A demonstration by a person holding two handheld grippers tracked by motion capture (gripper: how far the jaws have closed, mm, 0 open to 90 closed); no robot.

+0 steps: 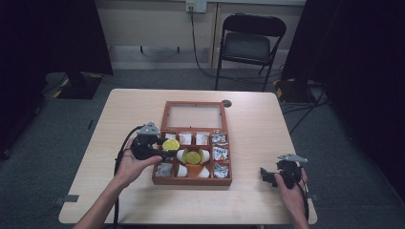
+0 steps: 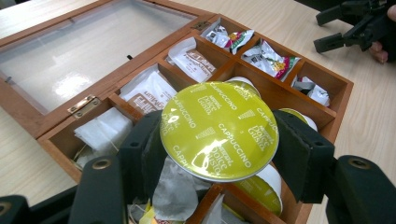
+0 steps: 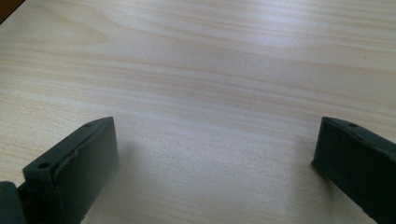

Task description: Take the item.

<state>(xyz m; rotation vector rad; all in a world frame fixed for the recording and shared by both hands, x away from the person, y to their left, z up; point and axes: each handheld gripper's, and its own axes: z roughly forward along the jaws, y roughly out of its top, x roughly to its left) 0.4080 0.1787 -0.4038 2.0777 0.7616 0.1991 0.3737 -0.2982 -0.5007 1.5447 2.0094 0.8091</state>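
Over the compartmented wooden box (image 1: 192, 181) of sachets, left gripper (image 2: 219, 154) fingers clamping a green capsule (image 2: 218, 130), right gripper (image 3: 215, 158) fingers wide.

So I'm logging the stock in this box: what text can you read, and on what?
"CAPPUCCINO" and "NESCAFÉ DOLCE GUSTO", repeated: round yellow-green foil capsule lid, held in the left tongs.
Brown print on white paper sachets: too blurred.
Crinkled foil wrappers: illegible.

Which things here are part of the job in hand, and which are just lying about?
In the job:
left tongs
yellow capsule they grip
wooden box

Lying about:
right tongs, open over bare table
folding chair
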